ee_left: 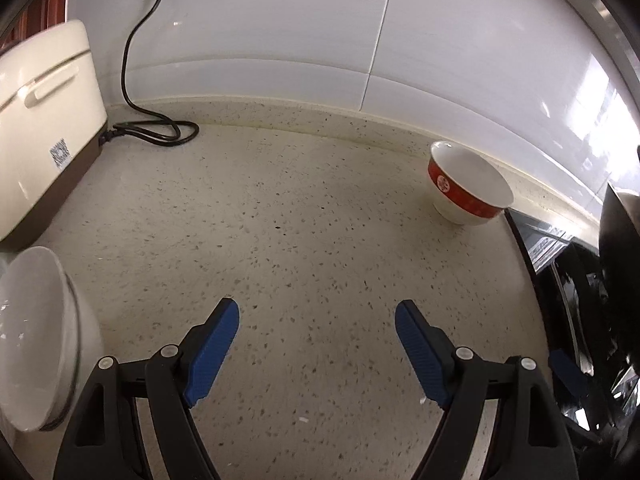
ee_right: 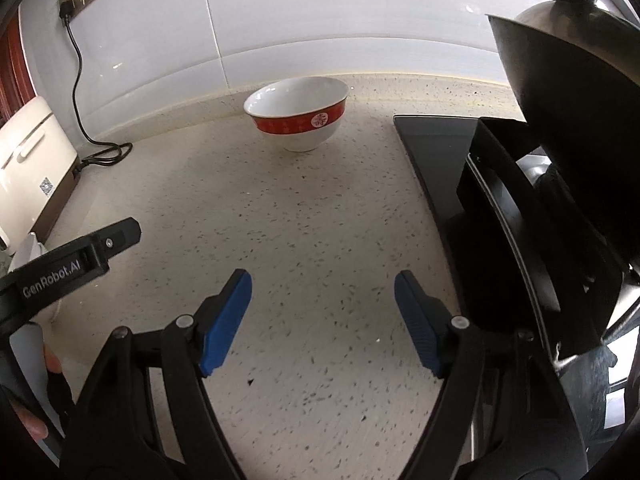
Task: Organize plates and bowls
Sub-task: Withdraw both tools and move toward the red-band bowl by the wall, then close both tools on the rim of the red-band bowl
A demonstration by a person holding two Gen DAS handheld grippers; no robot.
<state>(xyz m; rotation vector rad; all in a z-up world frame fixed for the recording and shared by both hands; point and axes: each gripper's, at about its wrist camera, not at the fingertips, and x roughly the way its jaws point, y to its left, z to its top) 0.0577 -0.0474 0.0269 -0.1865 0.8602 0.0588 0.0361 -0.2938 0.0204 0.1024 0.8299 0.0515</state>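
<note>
The red-banded white bowl (ee_right: 298,118) stands upright at the back edge of the speckled countertop (ee_right: 304,240), close against the white tiled wall and just beside the black stove's (ee_right: 436,148) rear corner. Both the left gripper (ee_left: 317,320) and the right gripper (ee_right: 323,292) hover over bare counter, jaws wide and empty, well short of the bowl. A cream appliance (ee_left: 44,120) sits at the counter's left end, with a white bowl (ee_left: 36,340) near its front.

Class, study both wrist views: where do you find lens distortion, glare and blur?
Left wrist view: the fisheye bends the tiled wall into an arc, window glare streaks it at right, and the white dish at the left edge is smeared. Right wrist view: the countertop edge curves likewise, the red-banded bowl is sharp, and the dark wok fills the right side in shadow.
</note>
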